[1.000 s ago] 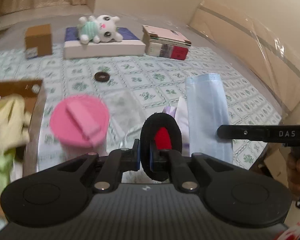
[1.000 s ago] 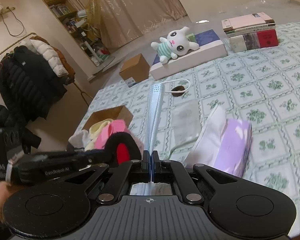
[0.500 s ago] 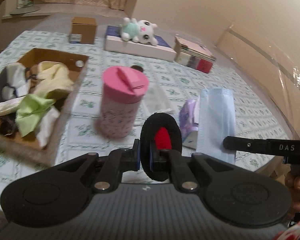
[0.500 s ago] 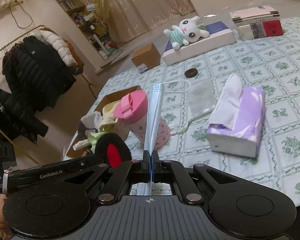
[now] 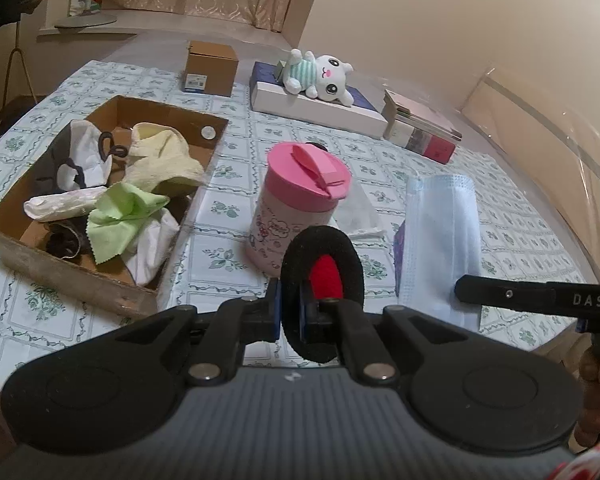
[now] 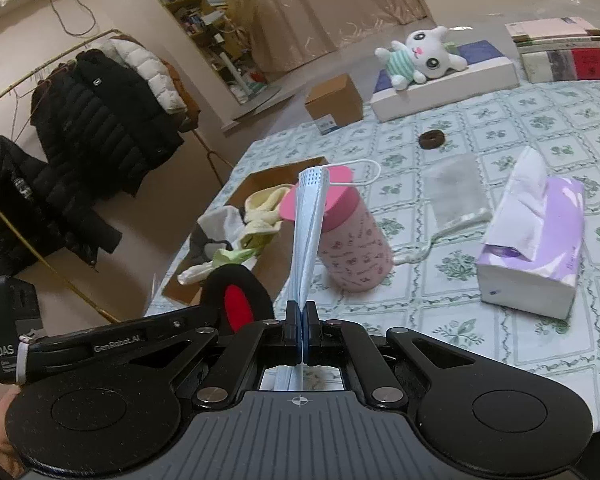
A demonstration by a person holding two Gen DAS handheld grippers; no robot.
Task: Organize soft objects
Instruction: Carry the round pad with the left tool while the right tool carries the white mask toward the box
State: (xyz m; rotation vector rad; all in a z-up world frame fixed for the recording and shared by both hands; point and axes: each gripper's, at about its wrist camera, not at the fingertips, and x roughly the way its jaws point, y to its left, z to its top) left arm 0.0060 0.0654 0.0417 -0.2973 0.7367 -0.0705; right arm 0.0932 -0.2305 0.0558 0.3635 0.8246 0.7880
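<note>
Since the black ear pad (image 5: 321, 288) pinched edge-on in the left gripper (image 5: 289, 317) hangs above the table edge, the cardboard box (image 5: 100, 276) of cloths lies at ten o'clock — nearer this hand than the right gripper (image 6: 302, 316), clamped on the upright face mask (image 6: 309, 232).

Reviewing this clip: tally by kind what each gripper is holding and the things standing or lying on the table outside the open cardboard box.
Held soft items: 2, black-and-red pad in left gripper, blue face mask in right gripper
Tumbler: 1
Tissue pack: 1
Plush toy: 1
Scrunchie: 1
Small closed carton: 1
Total: 7
</note>
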